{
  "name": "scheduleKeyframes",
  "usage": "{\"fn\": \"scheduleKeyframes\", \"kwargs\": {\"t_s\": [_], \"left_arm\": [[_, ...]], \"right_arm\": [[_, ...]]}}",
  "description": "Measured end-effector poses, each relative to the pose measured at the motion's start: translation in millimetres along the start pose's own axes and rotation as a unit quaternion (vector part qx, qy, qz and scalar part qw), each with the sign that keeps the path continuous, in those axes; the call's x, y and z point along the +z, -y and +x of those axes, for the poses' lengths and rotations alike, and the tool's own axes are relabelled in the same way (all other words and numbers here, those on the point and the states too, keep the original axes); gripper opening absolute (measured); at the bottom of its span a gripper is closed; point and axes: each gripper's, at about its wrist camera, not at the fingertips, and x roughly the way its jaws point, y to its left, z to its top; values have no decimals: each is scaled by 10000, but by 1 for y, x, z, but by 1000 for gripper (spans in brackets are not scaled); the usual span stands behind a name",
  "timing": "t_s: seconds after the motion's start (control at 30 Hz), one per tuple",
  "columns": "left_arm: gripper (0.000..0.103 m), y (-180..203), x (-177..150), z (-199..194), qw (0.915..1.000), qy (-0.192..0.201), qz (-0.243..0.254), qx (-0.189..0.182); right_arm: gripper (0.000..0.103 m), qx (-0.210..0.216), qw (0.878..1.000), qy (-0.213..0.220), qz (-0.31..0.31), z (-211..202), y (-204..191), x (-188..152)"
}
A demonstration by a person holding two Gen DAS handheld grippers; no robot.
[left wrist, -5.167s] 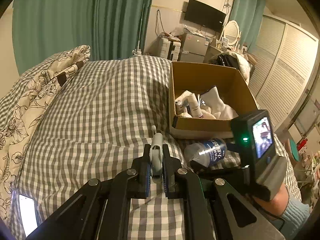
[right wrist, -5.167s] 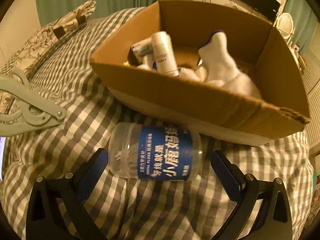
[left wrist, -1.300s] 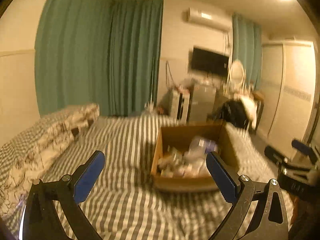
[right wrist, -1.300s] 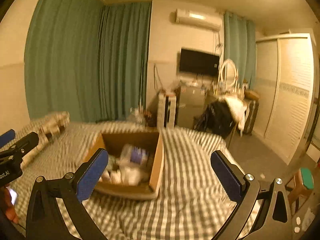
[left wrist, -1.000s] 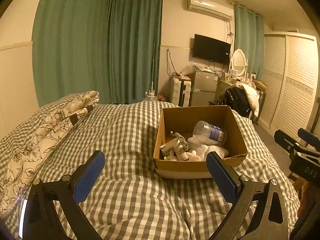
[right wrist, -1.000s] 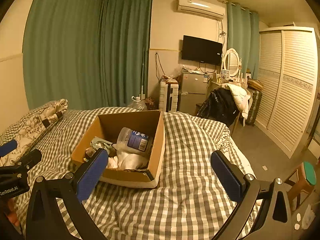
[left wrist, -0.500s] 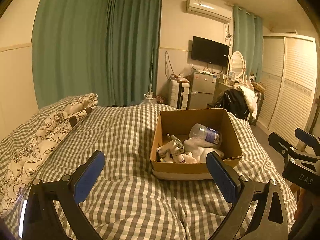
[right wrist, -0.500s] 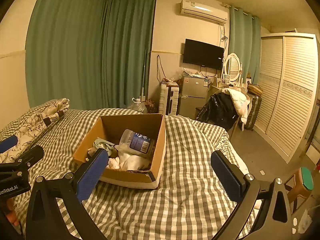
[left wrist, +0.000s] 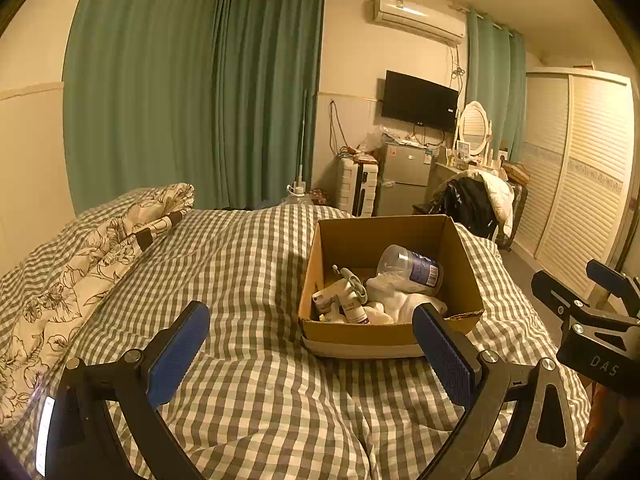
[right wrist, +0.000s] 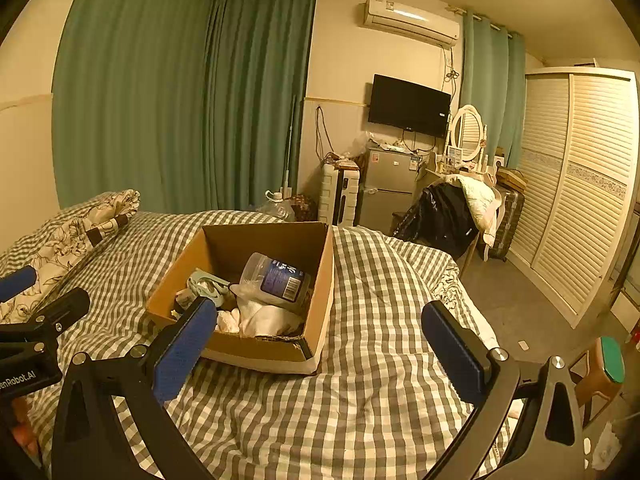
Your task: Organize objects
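A cardboard box (left wrist: 384, 336) stands on the checked bed. In it lie a clear bottle with a blue label (left wrist: 412, 268), a pale green clip (left wrist: 352, 282), small tubes (left wrist: 344, 304) and white cloth (left wrist: 404, 300). The box also shows in the right wrist view (right wrist: 260, 354), with the bottle (right wrist: 280, 278) and clip (right wrist: 206, 282) inside. My left gripper (left wrist: 310, 350) is open and empty, held back from the box over the bed. My right gripper (right wrist: 320, 342) is open and empty, held back to the box's right.
The checked duvet (left wrist: 240, 380) covers the bed; a floral pillow (left wrist: 92, 256) lies at the left. Beyond the bed stand green curtains (left wrist: 200, 92), a small fridge (left wrist: 404, 178), a chair with clothes (left wrist: 476, 200) and a wardrobe (left wrist: 576, 184). A stool (right wrist: 600, 372) stands at the right.
The clip and the bottle, earlier in or near my grippers on the bed, now lie in the box. Both grippers have pulled back from the box, open and empty, and hold nearly still.
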Motion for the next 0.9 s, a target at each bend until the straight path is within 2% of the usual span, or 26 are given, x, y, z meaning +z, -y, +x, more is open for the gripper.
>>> {"fn": "scheduleKeyframes", "kwargs": {"t_s": [0.9], "left_arm": [[103,1,-2,0,9999,34,80,119]], "right_arm": [[103,-50,9999,-72,-83,4,-1,-4]]}}
